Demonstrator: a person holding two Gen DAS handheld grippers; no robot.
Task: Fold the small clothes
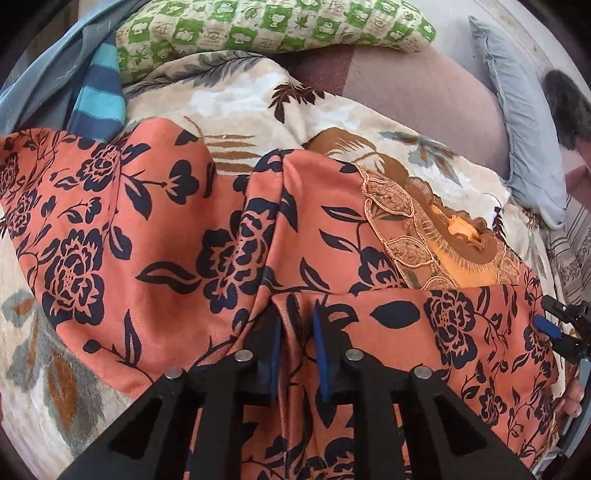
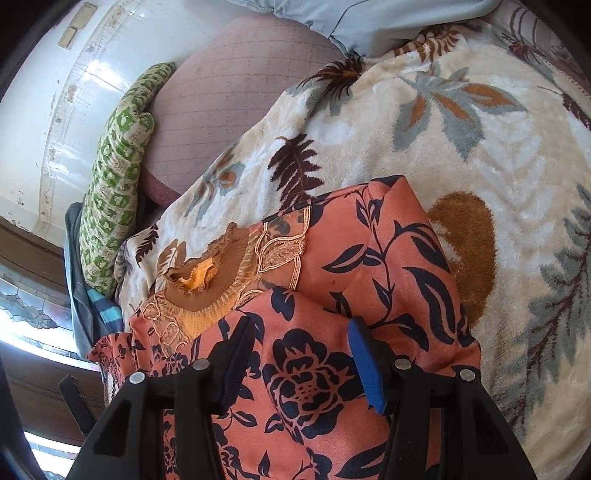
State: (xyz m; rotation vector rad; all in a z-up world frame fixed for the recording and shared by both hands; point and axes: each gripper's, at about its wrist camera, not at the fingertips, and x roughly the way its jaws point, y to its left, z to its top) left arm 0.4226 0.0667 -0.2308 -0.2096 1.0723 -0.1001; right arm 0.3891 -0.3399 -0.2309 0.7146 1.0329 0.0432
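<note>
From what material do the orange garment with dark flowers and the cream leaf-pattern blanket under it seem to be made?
The orange garment with dark flowers looks like a smooth woven cloth, perhaps satin or polyester: it has a soft sheen and folds in rounded creases. Its collar seems ribbed knit with embroidered lace trim. The cream leaf-pattern blanket looks like plush fleece: a fuzzy, raised pile shows.

Dress: lower part cut off by bottom edge. Striped cloth: mostly hidden under green pillow.
</note>
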